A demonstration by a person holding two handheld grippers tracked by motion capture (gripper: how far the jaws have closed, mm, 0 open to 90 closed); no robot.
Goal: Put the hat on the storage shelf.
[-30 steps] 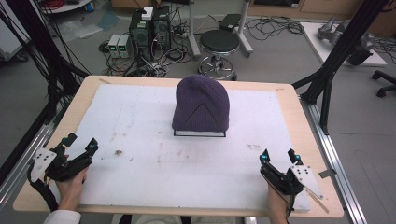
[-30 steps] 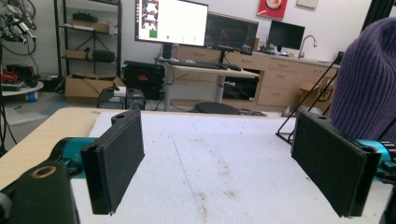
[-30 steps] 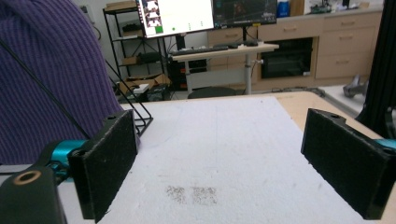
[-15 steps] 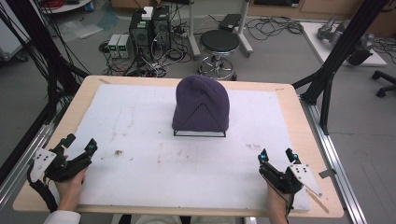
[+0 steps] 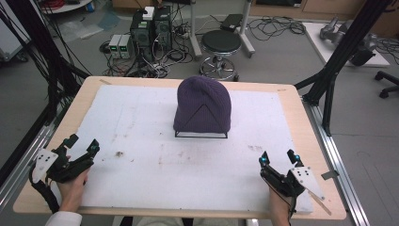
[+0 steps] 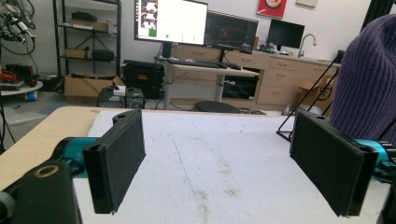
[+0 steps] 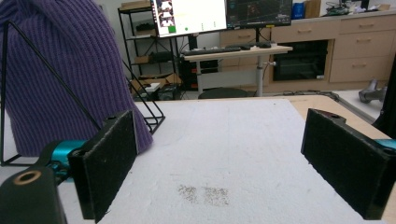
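Purple beanie (image 5: 203, 106) unmoved; both grippers stay put.

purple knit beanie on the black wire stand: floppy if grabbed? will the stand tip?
The purple ribbed knit beanie is soft fabric, so it would likely sag and stretch once lifted. The thin black wire stand under it looks light; a sideways pull might drag or tip it.

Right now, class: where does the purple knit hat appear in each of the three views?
High view: purple knit hat centre, far half of table.
Left gripper view: right edge.
Right gripper view: left side.
Shared landmark: black wire stand under it.
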